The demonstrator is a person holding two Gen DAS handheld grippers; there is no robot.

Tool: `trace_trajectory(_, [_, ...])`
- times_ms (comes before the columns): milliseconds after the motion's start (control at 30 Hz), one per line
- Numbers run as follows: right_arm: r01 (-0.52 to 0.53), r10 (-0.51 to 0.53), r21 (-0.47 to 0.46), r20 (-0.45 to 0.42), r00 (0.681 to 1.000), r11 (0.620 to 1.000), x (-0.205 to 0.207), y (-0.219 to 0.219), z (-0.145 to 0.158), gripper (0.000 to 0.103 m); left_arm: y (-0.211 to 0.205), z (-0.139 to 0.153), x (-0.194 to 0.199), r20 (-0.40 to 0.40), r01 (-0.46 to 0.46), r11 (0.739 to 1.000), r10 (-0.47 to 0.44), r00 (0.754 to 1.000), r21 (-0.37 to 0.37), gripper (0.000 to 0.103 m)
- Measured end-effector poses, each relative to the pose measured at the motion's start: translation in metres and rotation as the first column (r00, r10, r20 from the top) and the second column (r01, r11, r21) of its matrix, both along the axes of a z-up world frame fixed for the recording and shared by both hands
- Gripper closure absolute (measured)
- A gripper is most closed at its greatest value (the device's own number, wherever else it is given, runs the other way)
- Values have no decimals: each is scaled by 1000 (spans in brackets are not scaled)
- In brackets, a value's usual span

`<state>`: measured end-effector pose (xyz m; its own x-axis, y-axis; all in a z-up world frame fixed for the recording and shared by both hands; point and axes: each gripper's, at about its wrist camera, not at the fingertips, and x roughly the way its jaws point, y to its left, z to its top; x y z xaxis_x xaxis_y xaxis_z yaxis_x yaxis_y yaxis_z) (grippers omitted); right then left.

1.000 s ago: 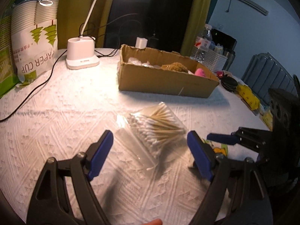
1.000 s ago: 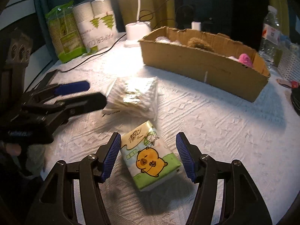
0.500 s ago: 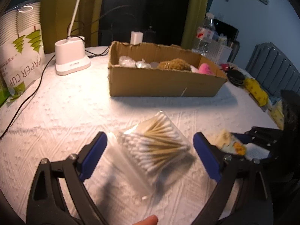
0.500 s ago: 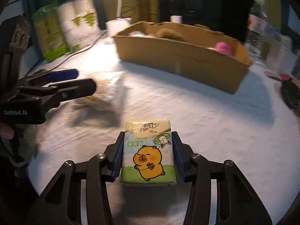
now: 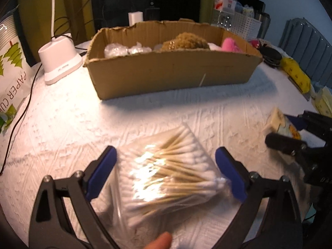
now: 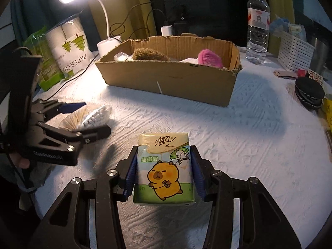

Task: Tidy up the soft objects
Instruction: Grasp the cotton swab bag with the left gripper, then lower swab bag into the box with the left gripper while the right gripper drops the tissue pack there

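Nearest to us, our right gripper (image 6: 164,172) is pinching a pack of tissues (image 6: 164,166), its two blue pads flat against the long sides, the pack held just over the white tablecloth (image 6: 249,155). We judge the pack to be light and springy: it will give under pressure without harm, so a hold across the middle of its sides, as now, looks sound, though the glossy wrapper could slide if we tilt it steeply. Our left gripper (image 5: 166,174) stands spread around a bag of cotton swabs (image 5: 168,178), which lies on the cloth between the blue pads; whether either pad touches the bag we cannot tell for sure, since the view is blurred, but the jaws have plainly not closed on it. That bag we judge trickier: thin, slippery film, loosely filled, with stiff little sticks that can shift or poke through. We would take it across the thick bundle of sticks, not at the slack edge of the film, and squeeze gently. Farther back, well apart from both grippers, stands the cardboard box (image 6: 166,83), open at the top and already holding a brown fuzzy thing (image 6: 149,55), a pink fluffy thing (image 6: 209,57) and some clear wrapped bits (image 5: 124,49); we judge it the place for both packs. Beyond it sit a desk lamp (image 5: 60,62) and a water bottle (image 6: 257,27).
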<state>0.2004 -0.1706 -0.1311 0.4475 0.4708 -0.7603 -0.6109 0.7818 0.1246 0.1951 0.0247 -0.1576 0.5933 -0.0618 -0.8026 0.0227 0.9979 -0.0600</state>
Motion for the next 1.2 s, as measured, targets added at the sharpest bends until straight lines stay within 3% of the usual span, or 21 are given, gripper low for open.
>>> trace_trajectory(167, [8, -8, 18, 14, 1000, 1000, 4, -5, 7, 53, 3, 2, -2, -4, 13, 999, -13, 1000, -31, 9])
trace_trajectory(400, [13, -14, 29, 41, 999, 999, 9, -8, 20, 53, 2, 15, -11, 13, 43, 996, -42, 999, -82, 22])
trace_trajectory(1200, [26, -34, 59, 141, 989, 998, 35, -8, 67, 53, 15, 100, 3, 220, 50, 996, -32, 975, -78, 22])
